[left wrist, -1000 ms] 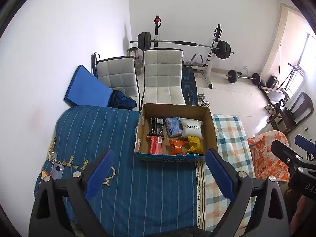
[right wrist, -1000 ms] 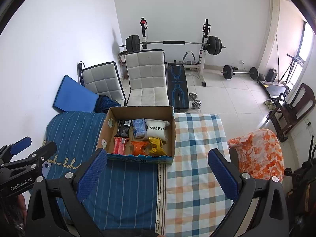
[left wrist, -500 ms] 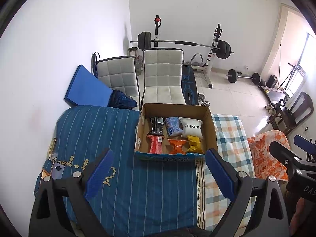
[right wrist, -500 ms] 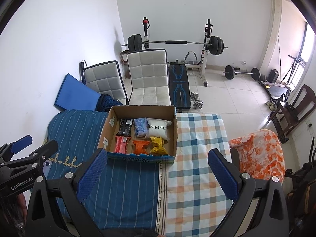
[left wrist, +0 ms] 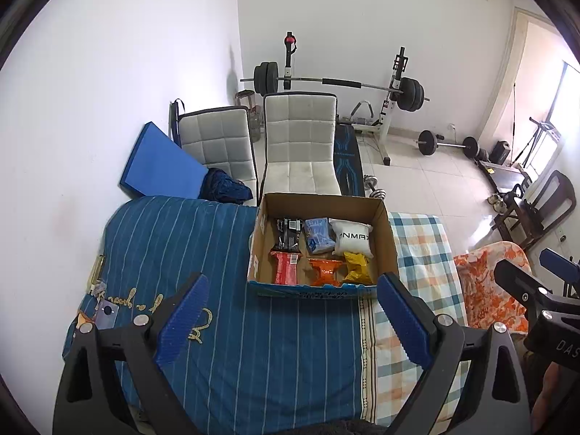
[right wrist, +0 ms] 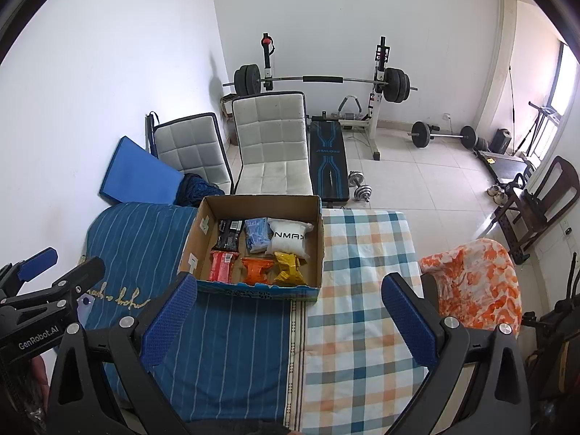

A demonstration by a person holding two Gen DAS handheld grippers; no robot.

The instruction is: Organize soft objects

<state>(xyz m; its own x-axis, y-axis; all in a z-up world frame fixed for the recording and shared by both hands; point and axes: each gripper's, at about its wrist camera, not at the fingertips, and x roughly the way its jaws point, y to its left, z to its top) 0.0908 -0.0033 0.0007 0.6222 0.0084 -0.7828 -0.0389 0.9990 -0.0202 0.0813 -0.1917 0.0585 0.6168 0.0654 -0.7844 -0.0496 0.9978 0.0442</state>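
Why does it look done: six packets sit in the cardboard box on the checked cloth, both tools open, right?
Not quite. The right wrist view shows the cardboard box on the blue striped cloth, beside the checked cloth. Six packets and open tools hold.

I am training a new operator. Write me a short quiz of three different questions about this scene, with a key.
1. True or false: both the left gripper and the right gripper are open and hold nothing.
2. Multiple choice: in the box, the white pack lies beside which item? A) red pack B) blue pack C) black pack
3. Fill in: the box rests mostly on the ____ striped cloth, next to the checked cloth.

Key: 1 true; 2 B, the blue pack; 3 blue.
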